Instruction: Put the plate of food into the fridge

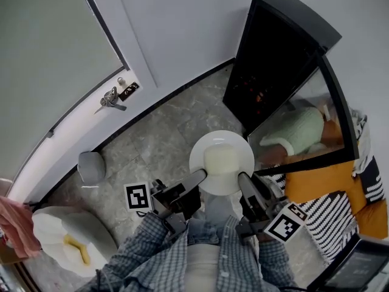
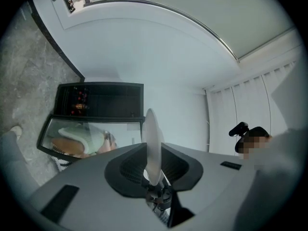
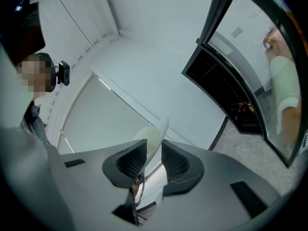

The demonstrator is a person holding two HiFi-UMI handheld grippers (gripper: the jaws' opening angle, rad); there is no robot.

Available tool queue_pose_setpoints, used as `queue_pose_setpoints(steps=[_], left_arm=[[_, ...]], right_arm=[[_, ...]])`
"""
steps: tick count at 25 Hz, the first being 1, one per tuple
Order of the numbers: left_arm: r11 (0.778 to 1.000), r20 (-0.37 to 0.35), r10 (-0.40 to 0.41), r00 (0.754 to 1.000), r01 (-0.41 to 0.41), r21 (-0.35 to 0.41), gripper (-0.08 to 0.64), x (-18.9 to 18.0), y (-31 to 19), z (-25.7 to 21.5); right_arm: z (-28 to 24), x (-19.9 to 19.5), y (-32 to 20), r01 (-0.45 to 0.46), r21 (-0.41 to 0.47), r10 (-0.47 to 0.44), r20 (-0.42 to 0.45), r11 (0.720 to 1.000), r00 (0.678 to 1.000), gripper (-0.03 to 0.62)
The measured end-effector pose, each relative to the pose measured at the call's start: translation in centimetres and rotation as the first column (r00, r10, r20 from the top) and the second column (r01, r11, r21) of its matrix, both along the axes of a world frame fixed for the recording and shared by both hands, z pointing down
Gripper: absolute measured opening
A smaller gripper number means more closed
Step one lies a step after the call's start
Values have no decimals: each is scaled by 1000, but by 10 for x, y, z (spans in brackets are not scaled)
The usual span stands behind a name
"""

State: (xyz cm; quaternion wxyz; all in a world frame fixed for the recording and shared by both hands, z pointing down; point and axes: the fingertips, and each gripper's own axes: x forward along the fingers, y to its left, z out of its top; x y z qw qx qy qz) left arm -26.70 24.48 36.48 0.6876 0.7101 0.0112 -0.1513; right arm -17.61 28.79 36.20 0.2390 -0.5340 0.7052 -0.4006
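We grip the plate (image 1: 205, 146) by its rim, left gripper (image 1: 203, 174) clamped at 7 o'clock and right gripper (image 1: 242, 178) at 5; we judge it stiff, slick and breakable.

The round white plate (image 1: 198, 156) carried a pale, creamy block of food (image 1: 220, 160) and was held level just before the black fridge (image 1: 273, 59), whose glass door (image 1: 304, 125) stood open.
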Motion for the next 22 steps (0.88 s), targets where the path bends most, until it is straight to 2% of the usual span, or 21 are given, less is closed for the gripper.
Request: queue_pose_setpoints(steps=[4, 11, 22], left_arm=[[1000, -11, -9, 1000, 9, 0, 77, 20, -20, -2], [1000, 12, -26, 1000, 26, 13, 77, 54, -54, -4], [997, 21, -79, 997, 79, 18, 77, 92, -97, -11]], right_arm=[[-3, 20, -21, 1, 5, -1, -11, 1000, 1000, 100], [-2, 55, -57, 16, 3, -16, 0, 1000, 1000, 100], [-9, 95, -104, 62, 6, -62, -16, 998, 998, 100]])
